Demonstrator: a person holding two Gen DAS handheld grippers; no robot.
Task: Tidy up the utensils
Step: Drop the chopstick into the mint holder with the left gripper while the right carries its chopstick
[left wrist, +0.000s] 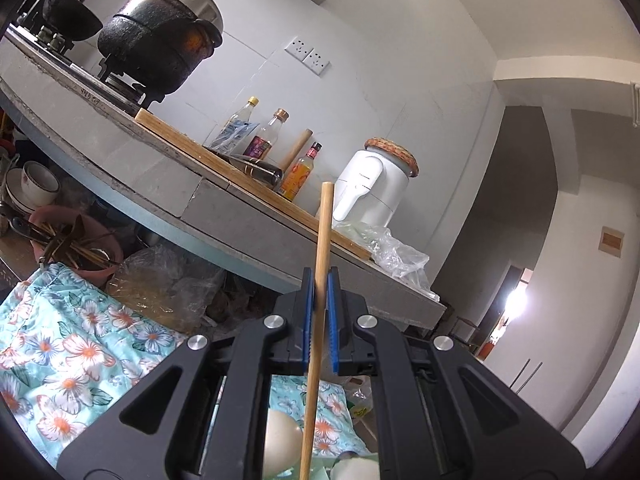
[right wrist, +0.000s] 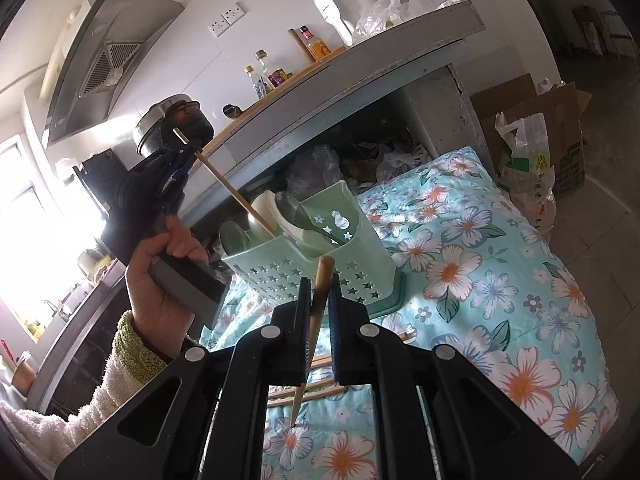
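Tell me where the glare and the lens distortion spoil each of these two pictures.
Left wrist view: a blown-out glare in the doorway at right; the fisheye bends the counter edge into a curve; the chopstick in the left tool stays sharp. Right wrist view: the window at left is washed out white, hazing the hand; the floral cloth bulges toward the rim.

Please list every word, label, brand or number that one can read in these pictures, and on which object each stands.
None can be read.
Labels on the glass bottles on the counter: blurred.
Faint grey mark on the white appliance: too small.
Yellow print on the plastic bag beside the cardboard box: blurred.
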